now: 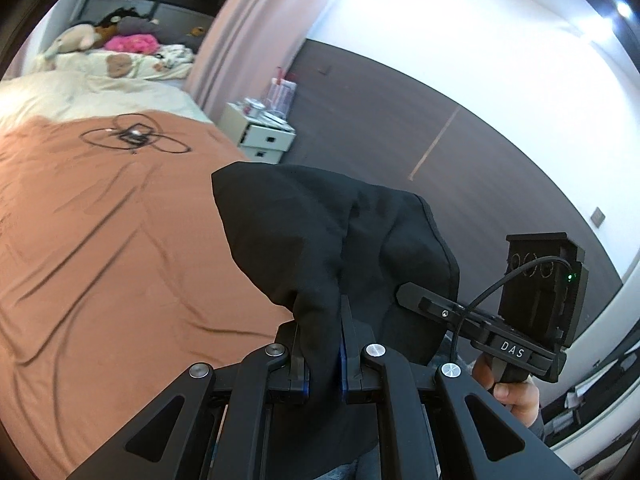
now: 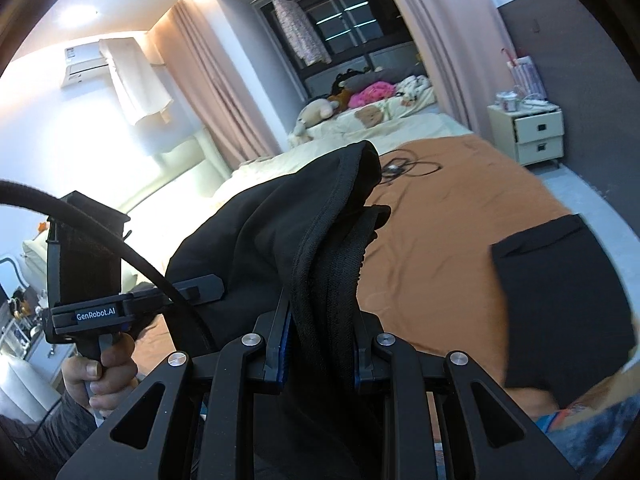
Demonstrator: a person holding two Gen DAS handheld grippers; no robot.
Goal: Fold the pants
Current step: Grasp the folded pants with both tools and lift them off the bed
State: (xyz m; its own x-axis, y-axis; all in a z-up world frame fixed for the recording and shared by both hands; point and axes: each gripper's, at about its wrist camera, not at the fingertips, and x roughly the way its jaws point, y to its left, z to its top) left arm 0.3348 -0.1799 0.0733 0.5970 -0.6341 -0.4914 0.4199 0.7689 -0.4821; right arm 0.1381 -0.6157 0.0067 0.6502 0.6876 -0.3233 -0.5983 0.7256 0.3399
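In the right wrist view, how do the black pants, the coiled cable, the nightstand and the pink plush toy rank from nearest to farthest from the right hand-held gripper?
1. Black pants: clamped in the right hand-held gripper.
2. Coiled cable: ahead, on the orange bedspread.
3. Nightstand: far right, beside the bed.
4. Pink plush toy: far end of the bed, near the window.

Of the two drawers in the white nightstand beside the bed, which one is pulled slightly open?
The upper drawer of the nightstand: its front juts out, while the lower drawer sits flush and shut.
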